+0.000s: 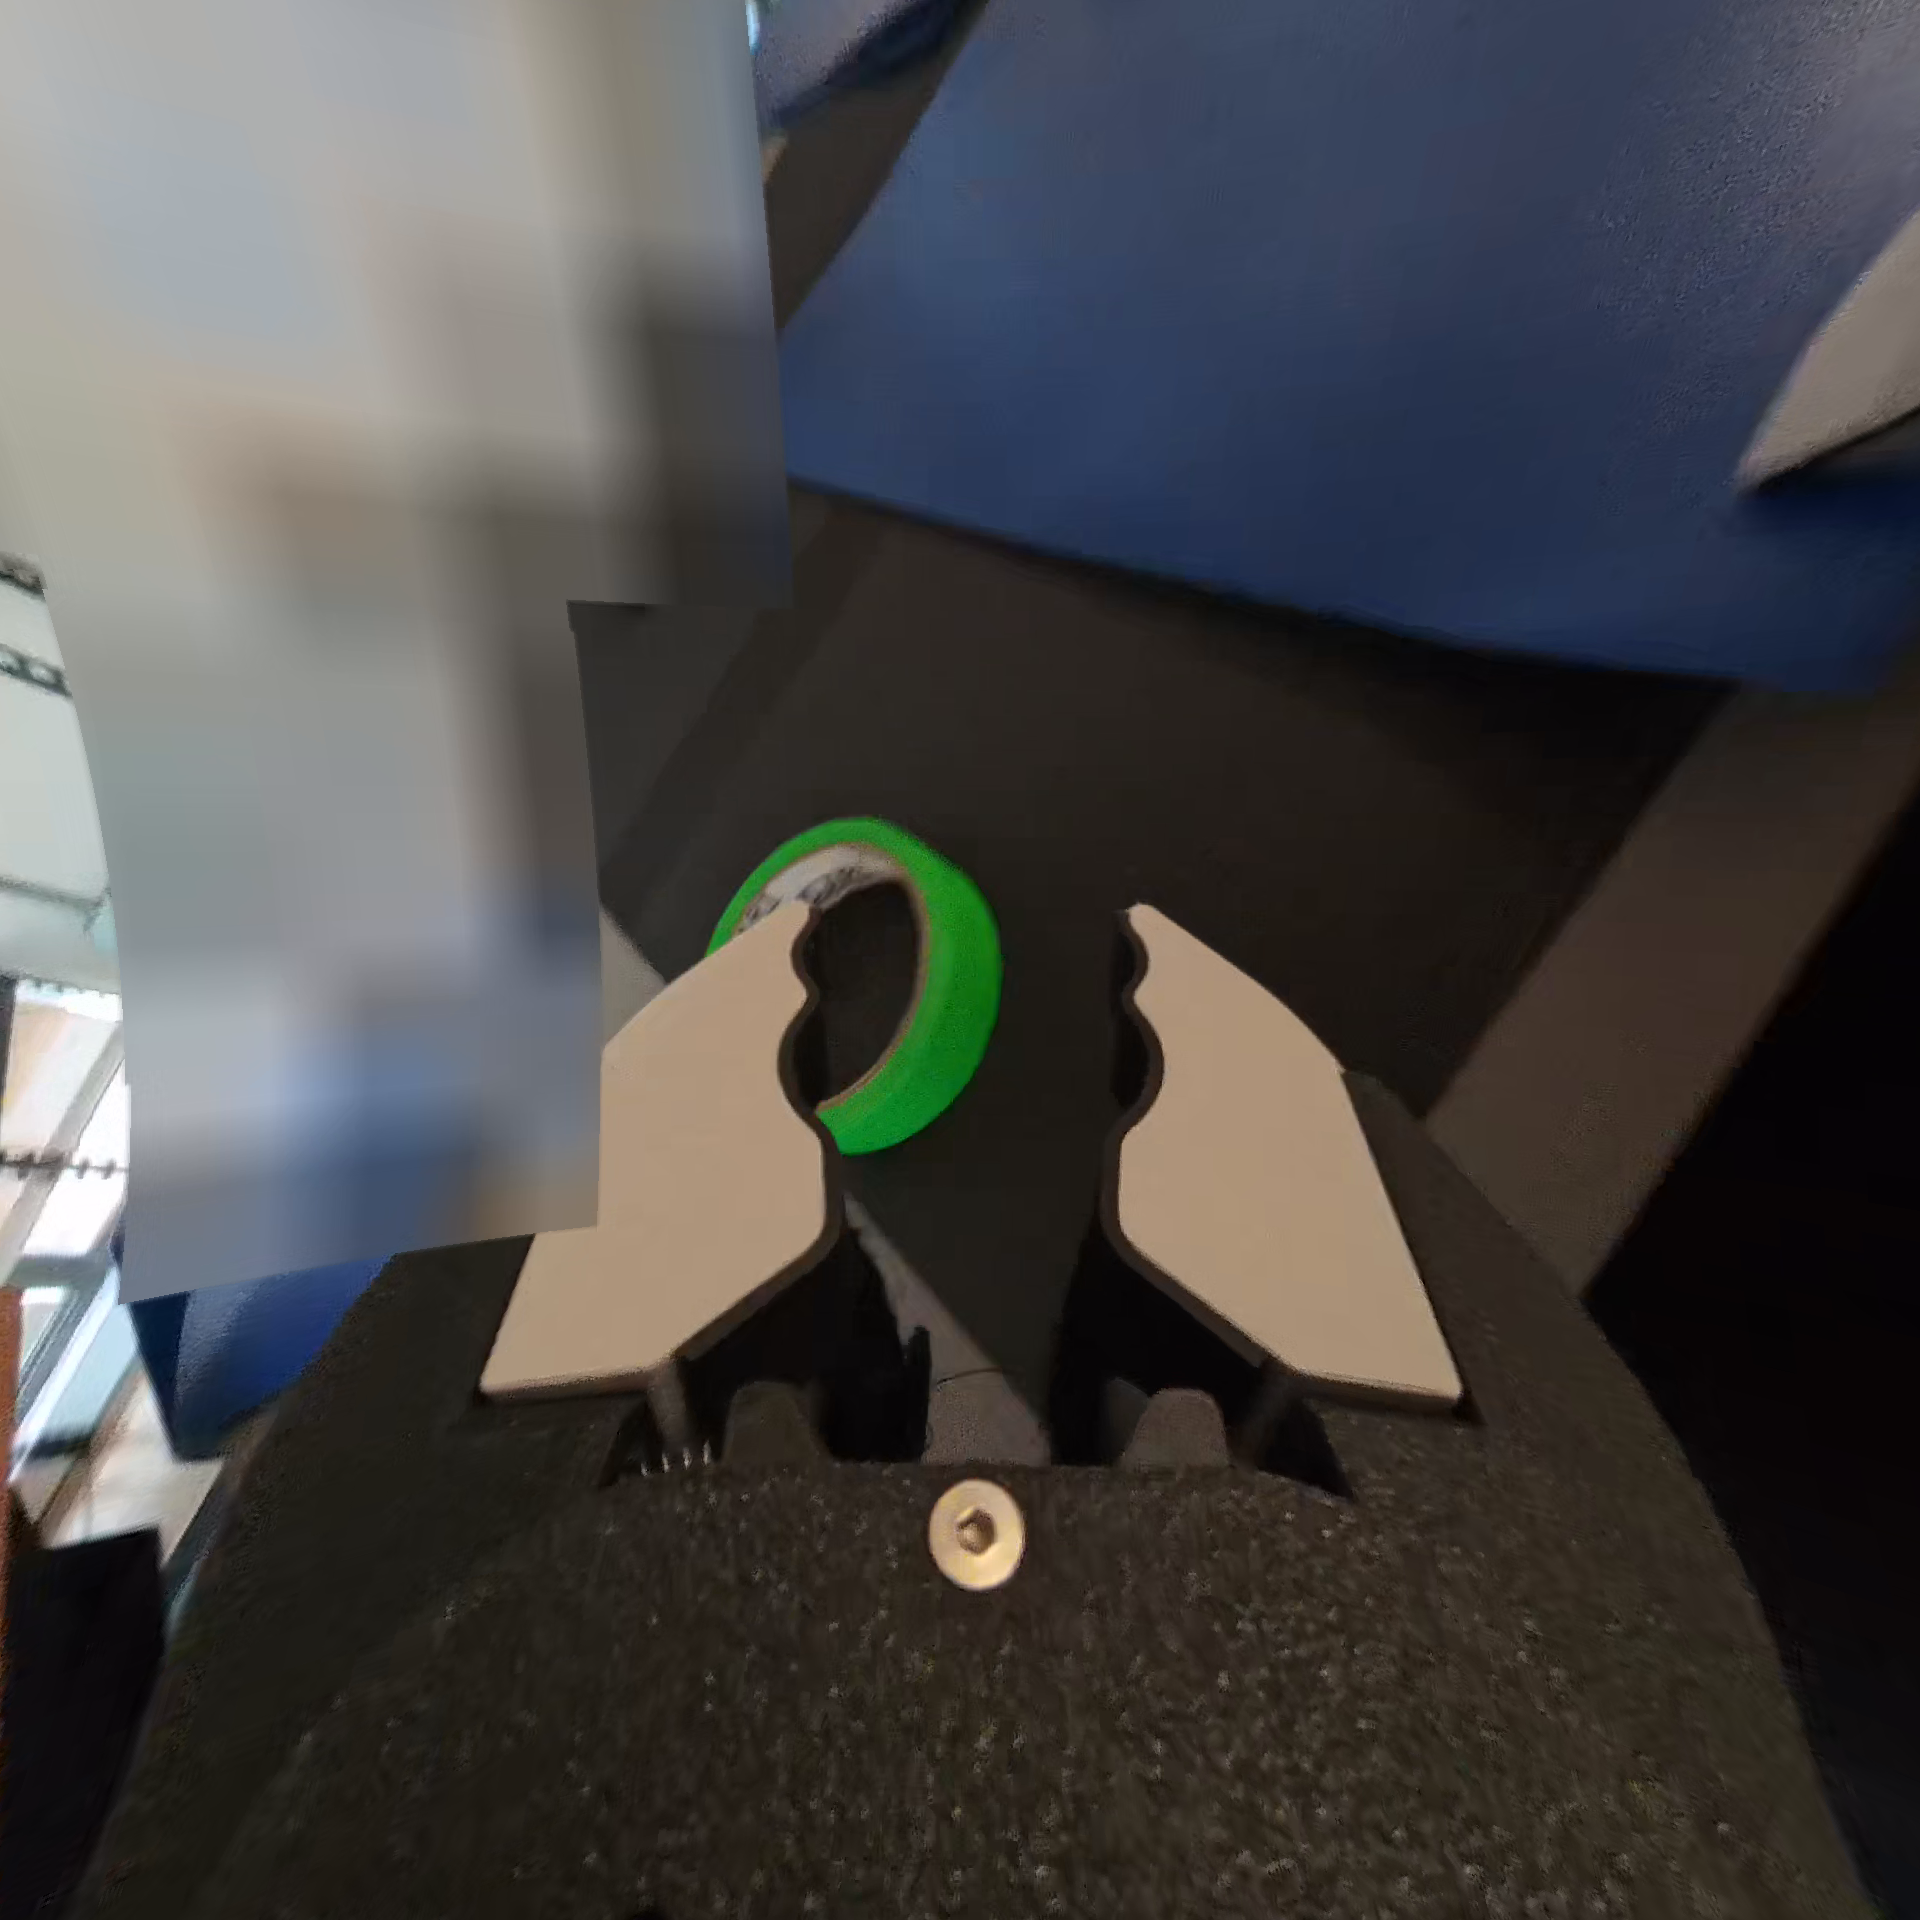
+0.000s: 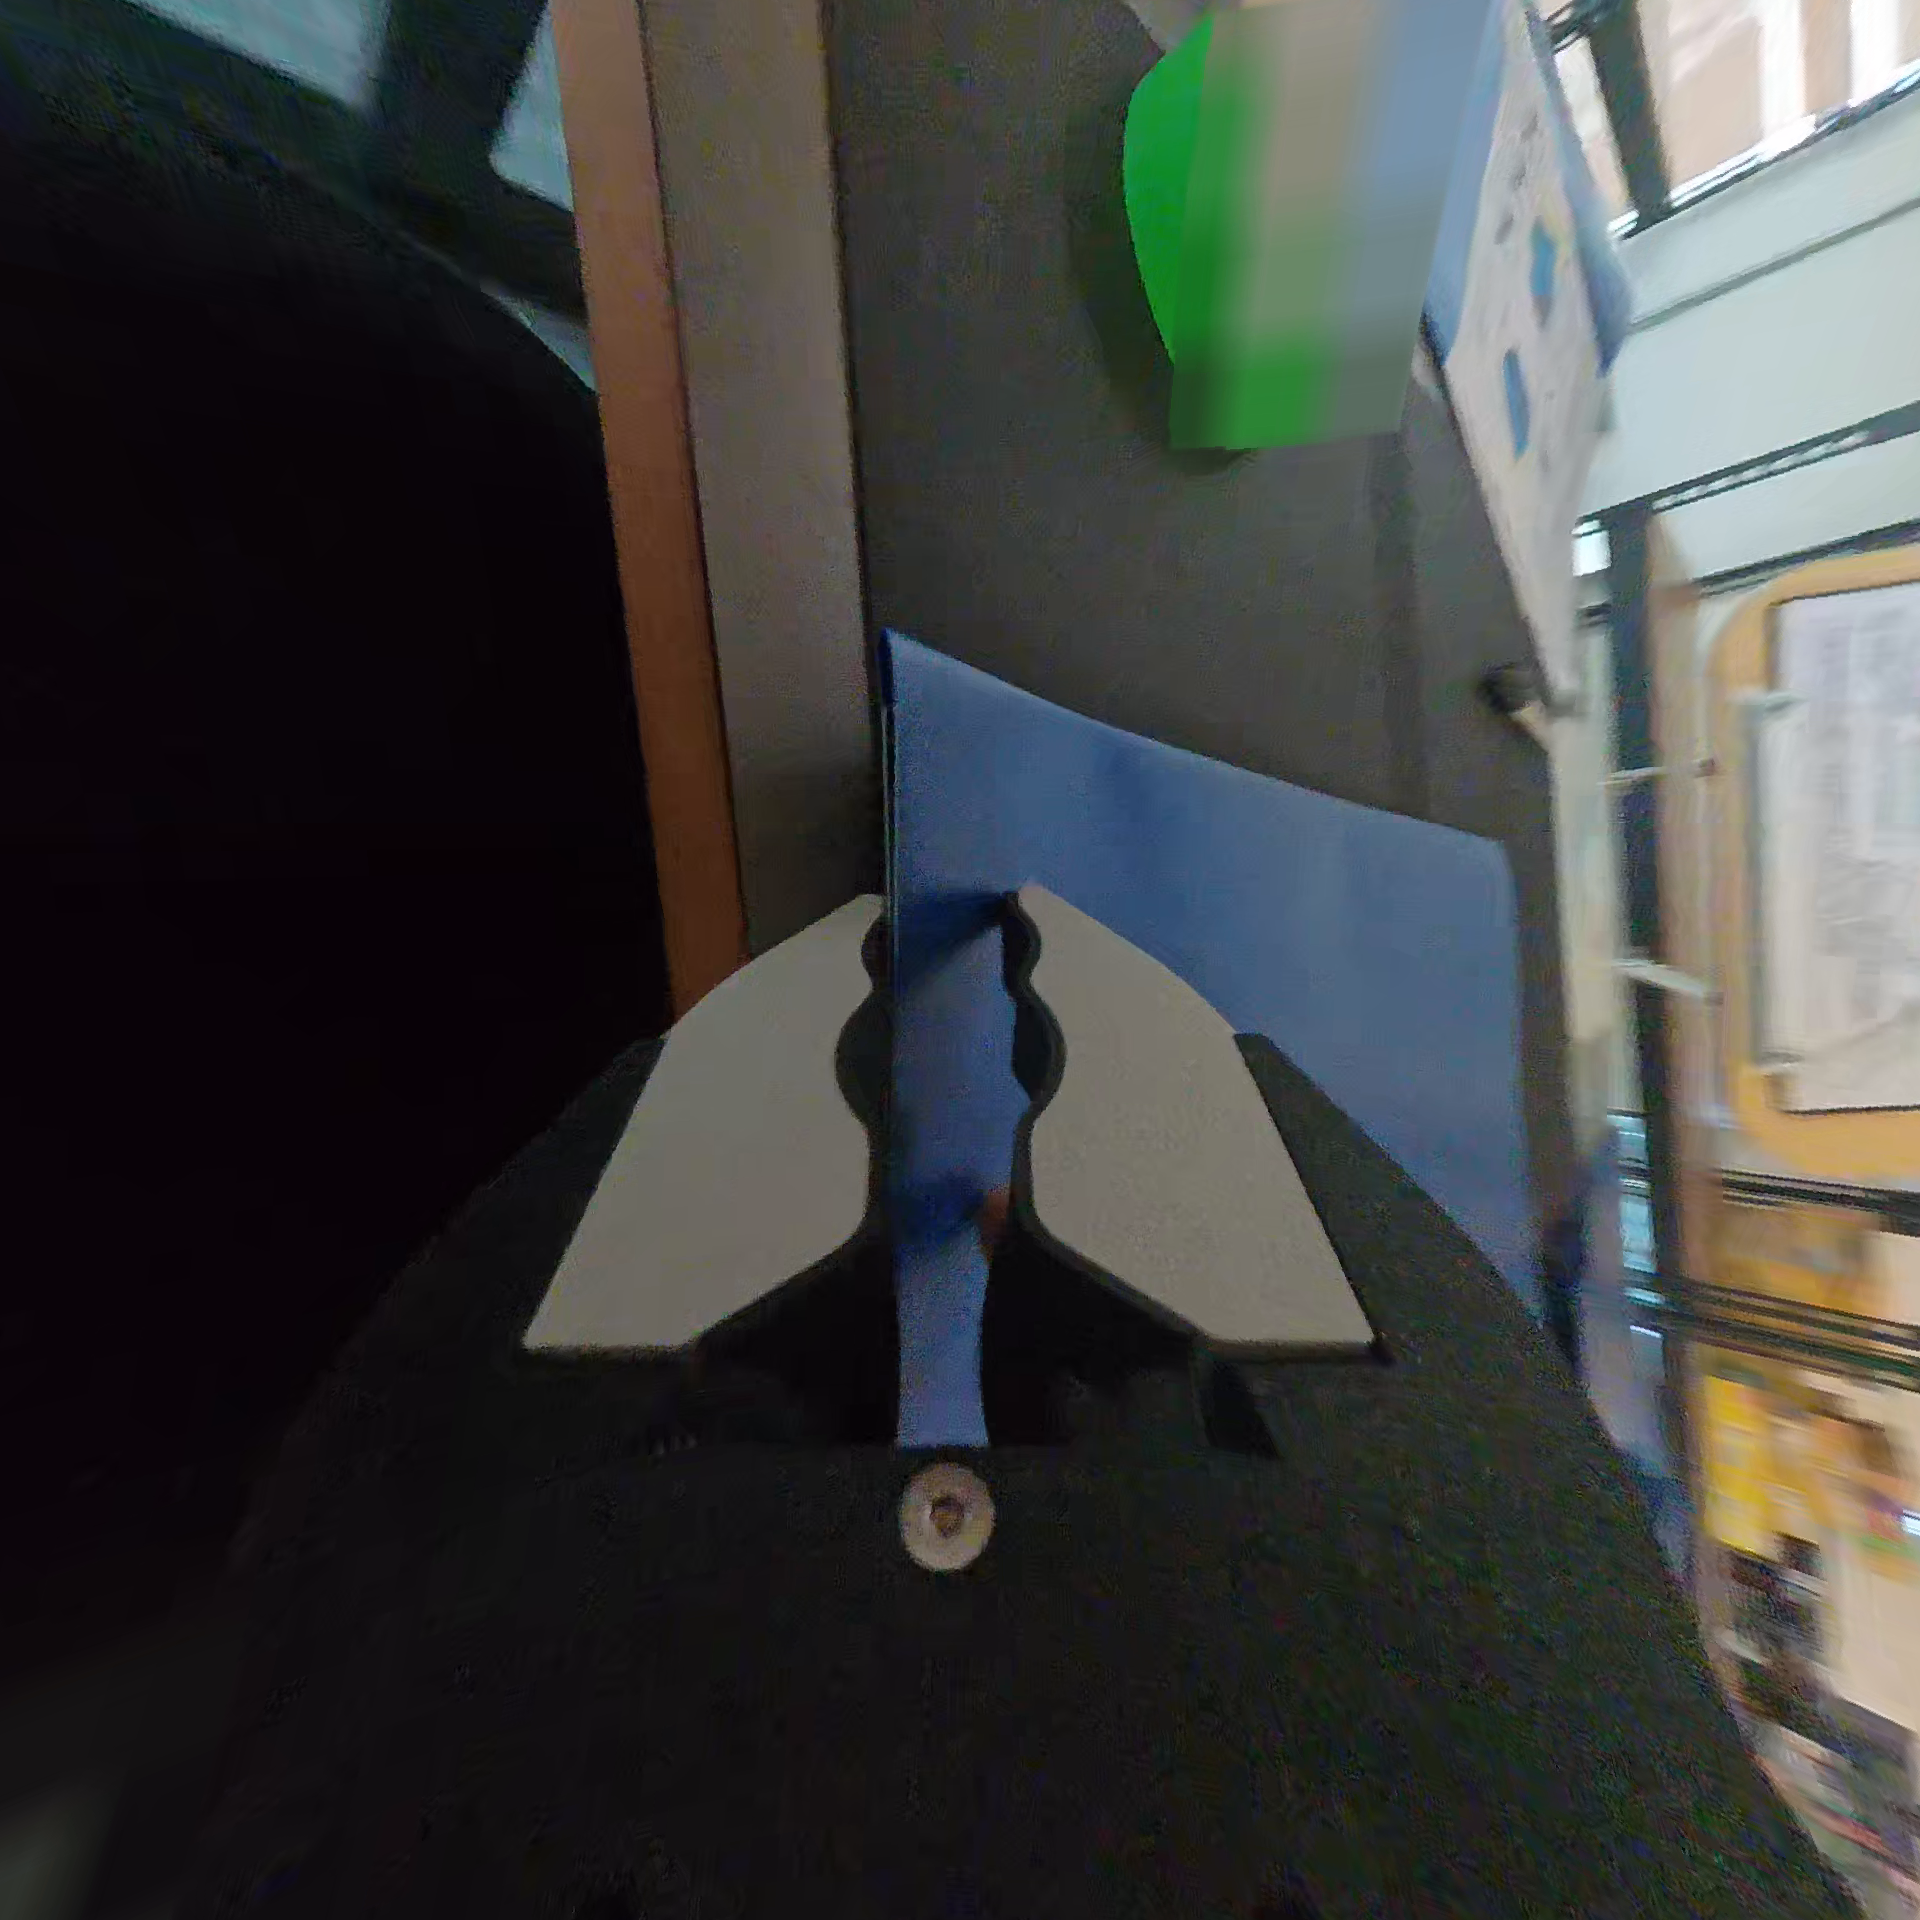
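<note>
Green tape roll (image 1: 914, 997) lying on dark grey mat (image 1: 1299, 831), just beyond left gripper (image 1: 966, 925), jaws spread wide, empty. Blue sheet (image 2: 1195, 883) pinched edge-on in right gripper (image 2: 940, 914), jaws narrow. Brown strip (image 2: 644, 520) beside the mat.

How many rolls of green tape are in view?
1. The green tape roll lies on the dark surface just beyond the open left hand-held gripper; others may be hidden behind the blurred patches.
</note>
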A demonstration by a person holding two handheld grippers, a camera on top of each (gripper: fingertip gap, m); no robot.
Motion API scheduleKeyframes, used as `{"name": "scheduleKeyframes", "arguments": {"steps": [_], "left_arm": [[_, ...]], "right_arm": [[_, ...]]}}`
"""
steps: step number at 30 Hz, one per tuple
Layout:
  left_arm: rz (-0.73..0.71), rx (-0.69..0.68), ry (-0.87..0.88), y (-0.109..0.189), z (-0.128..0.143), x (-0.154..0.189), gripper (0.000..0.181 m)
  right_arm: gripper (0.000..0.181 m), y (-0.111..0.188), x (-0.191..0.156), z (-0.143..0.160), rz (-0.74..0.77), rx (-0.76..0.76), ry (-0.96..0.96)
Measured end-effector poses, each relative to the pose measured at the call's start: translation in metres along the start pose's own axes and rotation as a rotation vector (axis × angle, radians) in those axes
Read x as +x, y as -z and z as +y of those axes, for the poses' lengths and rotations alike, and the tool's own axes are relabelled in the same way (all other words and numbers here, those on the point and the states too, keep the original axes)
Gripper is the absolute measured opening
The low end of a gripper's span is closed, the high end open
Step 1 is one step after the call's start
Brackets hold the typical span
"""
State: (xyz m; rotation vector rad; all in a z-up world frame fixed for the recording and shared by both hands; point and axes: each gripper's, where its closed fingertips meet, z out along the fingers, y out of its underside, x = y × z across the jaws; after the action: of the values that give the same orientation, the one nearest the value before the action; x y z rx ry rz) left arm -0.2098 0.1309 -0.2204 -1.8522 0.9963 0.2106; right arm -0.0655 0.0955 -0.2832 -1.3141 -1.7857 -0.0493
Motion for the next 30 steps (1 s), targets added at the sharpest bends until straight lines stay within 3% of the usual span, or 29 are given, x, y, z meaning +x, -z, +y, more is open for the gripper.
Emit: {"name": "scheduleKeyframes", "arguments": {"steps": [1,4,6,8,11,13,15,18,20,22,26,30], "left_arm": [[0.014,-0.061,0.001,-0.008,0.008,-0.007,0.057],[0.127,-0.288,0.030,-0.034,0.039,-0.015,0.062],[0.215,-0.404,0.080,-0.048,0.057,-0.011,0.064],[0.258,-0.392,0.144,-0.058,0.055,-0.012,0.052],[0.454,-0.434,0.171,-0.057,0.056,0.007,0.032],[0.484,-0.460,0.149,-0.058,0.056,0.004,0.022],[0.438,-0.398,0.116,-0.064,0.032,-0.016,0.011],[0.354,-0.206,0.079,-0.085,-0.048,-0.064,0.011],[0.399,-0.115,0.025,-0.119,-0.099,-0.082,0.011],[0.501,-0.130,0.011,-0.172,-0.131,-0.087,0.011],[0.469,-0.285,-0.015,-0.316,-0.141,-0.109,0.011],[0.545,-0.399,0.096,-0.401,-0.141,-0.099,0.011]], "right_arm": [[0.028,0.003,-0.004,-0.004,-0.078,0.045,-0.093],[0.070,0.014,-0.010,-0.020,-0.300,0.179,-0.416],[0.073,0.029,0.000,-0.034,-0.361,0.329,-0.547],[0.070,0.044,0.018,-0.041,-0.339,0.467,-0.633],[0.067,0.058,0.041,-0.038,-0.267,0.566,-0.696],[0.065,0.065,0.047,-0.035,-0.251,0.601,-0.716],[0.062,0.070,0.053,-0.029,-0.214,0.618,-0.736],[0.057,0.070,0.062,-0.019,-0.171,0.647,-0.774],[0.056,0.064,0.063,-0.015,-0.207,0.654,-0.807],[0.056,0.055,0.058,-0.011,-0.261,0.626,-0.818],[0.057,0.043,0.058,-0.001,-0.262,0.577,-0.781],[0.057,0.045,0.067,0.005,-0.271,0.608,-0.836]]}}
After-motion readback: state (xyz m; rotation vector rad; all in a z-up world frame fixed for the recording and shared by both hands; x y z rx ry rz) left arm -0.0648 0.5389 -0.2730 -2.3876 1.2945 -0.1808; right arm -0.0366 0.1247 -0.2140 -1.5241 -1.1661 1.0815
